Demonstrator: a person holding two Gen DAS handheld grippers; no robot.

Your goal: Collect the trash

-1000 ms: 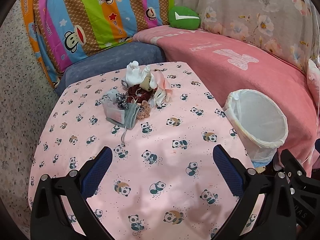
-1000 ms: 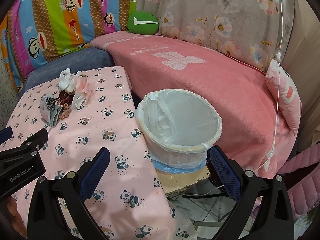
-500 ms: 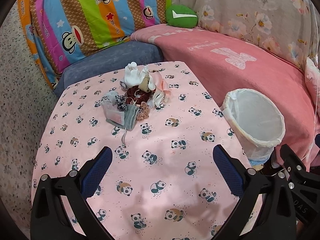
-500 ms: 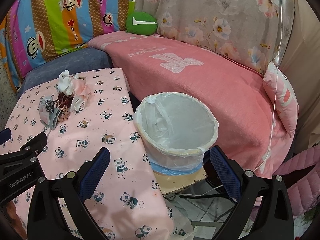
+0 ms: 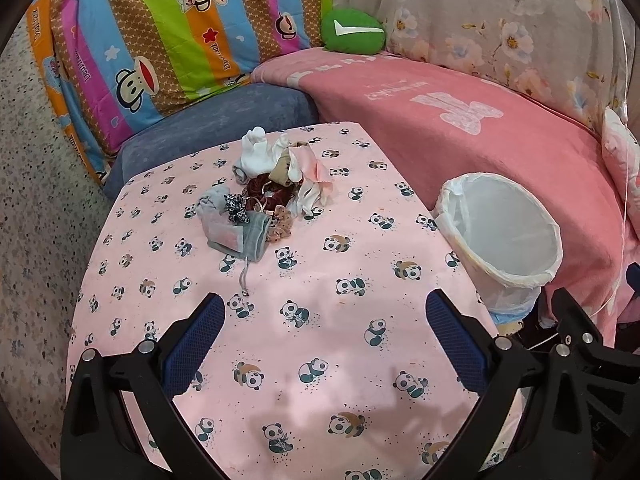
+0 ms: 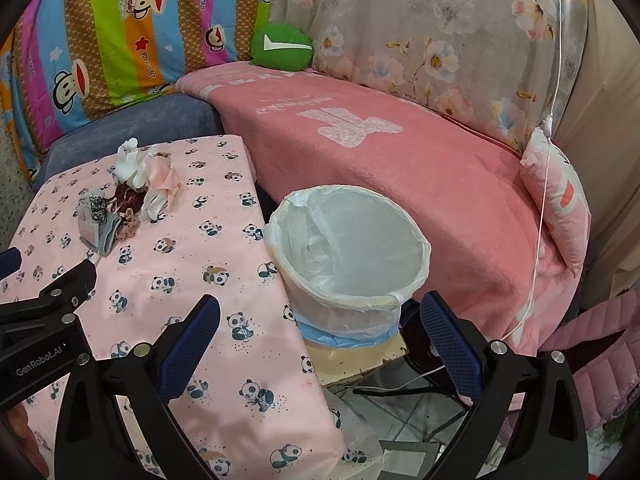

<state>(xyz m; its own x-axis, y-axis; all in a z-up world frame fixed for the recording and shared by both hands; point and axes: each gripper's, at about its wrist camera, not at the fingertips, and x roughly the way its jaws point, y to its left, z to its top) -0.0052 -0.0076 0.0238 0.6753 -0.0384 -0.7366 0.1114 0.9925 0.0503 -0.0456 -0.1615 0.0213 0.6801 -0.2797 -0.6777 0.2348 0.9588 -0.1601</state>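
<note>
The left gripper (image 5: 324,336) hangs over the near half of the table (image 5: 320,280), its blue-padded fingers (image 5: 192,344) spread wide with nothing between them. The right gripper (image 6: 320,336) is likewise wide apart and empty, poised above the table's right edge, with the trash bin (image 6: 348,248) just ahead of its fingers (image 6: 448,344).

The table wears a pink cloth printed with pandas. Toward its far edge, a little left of centre, lies a loose heap of trash (image 5: 264,196): white cloth pieces at the back, a pale pink piece on the right, a dark red scrunchie-like item in the middle, a black-and-white patterned bit, a small tan piece, and grey fabric with a thin cord trailing toward the near side. The heap is well apart from both grippers.

The trash bin stands just off the table's right edge, lined with a white plastic bag; no trash shows inside it. It sits on a low beige stand (image 6: 352,360).

Behind the table runs a sofa under a pink blanket (image 6: 400,160), with a green cushion (image 6: 282,46) in the corner, a striped monkey-print cover (image 5: 160,40) to the left and a floral cover (image 6: 440,20) along the back.
</note>
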